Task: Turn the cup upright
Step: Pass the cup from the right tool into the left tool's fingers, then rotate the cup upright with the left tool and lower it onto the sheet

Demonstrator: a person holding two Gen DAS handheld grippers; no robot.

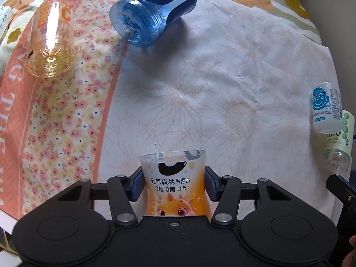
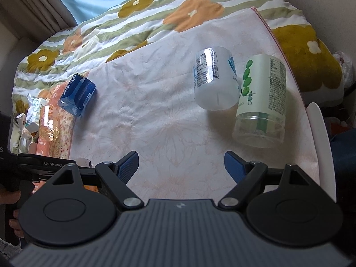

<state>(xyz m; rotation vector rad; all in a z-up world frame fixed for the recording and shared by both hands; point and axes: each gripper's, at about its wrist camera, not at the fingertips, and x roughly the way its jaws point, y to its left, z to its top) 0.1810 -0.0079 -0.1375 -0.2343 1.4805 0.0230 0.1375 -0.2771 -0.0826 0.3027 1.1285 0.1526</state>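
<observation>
My left gripper [image 1: 173,183] is shut on a white and orange cup [image 1: 175,178] with a cartoon label, its cut rim pointing away over the bed. My right gripper [image 2: 181,166] is open and empty above the pale sheet. A blue cup [image 1: 153,13] and an amber cup [image 1: 51,40] stand base-up at the far left; they also show in the right wrist view as the blue cup [image 2: 76,94] and the amber cup [image 2: 47,123]. A white cup [image 2: 213,79] and a green-labelled cup [image 2: 261,100] stand base-up ahead of the right gripper.
The cups rest on a pale floral sheet [image 2: 155,115] over a flowered quilt [image 2: 155,11]. A flowered orange cloth [image 1: 66,111] lies at the left. Crumpled packets [image 2: 33,111] sit at the far left. A white chair edge [image 2: 322,144] borders the right.
</observation>
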